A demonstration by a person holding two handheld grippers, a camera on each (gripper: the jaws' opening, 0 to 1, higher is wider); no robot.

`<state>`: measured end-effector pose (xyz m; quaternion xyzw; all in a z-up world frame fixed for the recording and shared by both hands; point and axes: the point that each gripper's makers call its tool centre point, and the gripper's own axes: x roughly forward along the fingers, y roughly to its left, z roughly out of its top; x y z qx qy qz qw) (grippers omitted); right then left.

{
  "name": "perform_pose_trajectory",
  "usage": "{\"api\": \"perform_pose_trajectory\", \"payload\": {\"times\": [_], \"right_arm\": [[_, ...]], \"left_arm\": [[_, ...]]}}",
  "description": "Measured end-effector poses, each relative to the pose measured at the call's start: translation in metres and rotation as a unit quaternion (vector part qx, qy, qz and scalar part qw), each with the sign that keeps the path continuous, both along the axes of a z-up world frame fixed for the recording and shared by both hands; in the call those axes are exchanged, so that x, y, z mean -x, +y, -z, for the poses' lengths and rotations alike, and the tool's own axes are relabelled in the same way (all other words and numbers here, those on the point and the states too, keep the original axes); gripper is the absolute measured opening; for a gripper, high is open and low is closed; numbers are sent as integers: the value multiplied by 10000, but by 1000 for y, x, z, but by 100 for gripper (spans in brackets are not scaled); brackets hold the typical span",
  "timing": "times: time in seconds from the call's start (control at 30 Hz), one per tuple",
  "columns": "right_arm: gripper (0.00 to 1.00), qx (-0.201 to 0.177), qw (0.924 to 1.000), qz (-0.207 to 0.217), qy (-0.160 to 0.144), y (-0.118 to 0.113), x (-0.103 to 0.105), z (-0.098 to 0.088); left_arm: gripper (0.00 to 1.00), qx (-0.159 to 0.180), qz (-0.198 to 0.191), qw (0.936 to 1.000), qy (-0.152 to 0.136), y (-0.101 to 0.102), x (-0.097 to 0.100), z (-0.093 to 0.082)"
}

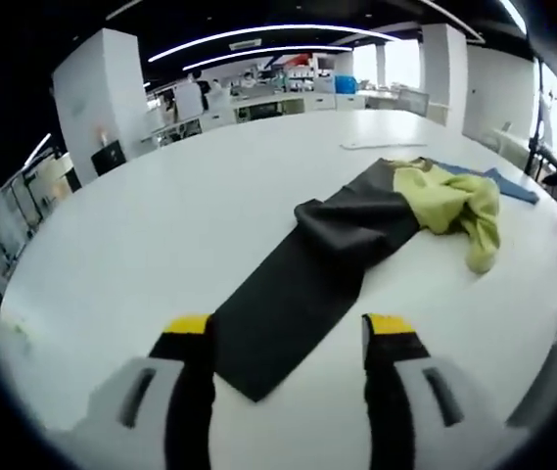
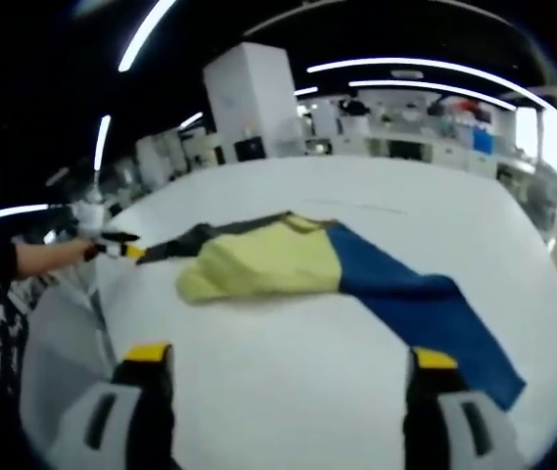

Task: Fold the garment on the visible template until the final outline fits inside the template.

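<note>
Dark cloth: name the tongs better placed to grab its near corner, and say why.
Left. The dark cloth has its near corner right between the open left tongs. The right tongs are open over bare table, facing the yellow and blue cloth.

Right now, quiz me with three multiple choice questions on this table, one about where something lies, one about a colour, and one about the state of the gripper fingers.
1. Where does the yellow garment lie?
A. between the dark grey cloth and the blue cloth
B. under the table
C. in a basket

2. What colour are the tips of the left gripper fingers?
A. red
B. yellow
C. green

3. How do the right gripper fingers stand?
A. shut on the blue cloth
B. shut on nothing
C. open, holding nothing

Key: 1 A, it overlaps both cloths on the white table. 2 B, both tips are yellow. 3 C, bare table shows between them.
</note>
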<state>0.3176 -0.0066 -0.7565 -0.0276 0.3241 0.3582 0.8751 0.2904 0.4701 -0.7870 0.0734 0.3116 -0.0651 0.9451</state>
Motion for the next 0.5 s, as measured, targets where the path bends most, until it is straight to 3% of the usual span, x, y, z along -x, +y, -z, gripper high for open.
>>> {"api": "perform_pose_trajectory", "payload": {"times": [0.23, 0.37, 0.5], "right_arm": [[99, -168, 9996, -39, -203, 8, -3, -5], [99, -285, 9989, -187, -321, 19, -4, -7], [99, -359, 9980, -325, -406, 29, -6, -8]], "left_arm": [[63, 141, 649, 9977, -146, -40, 0, -11], [62, 383, 1055, 9937, -69, -78, 5, -12], [61, 507, 1424, 9885, -108, -100, 4, -15]]}}
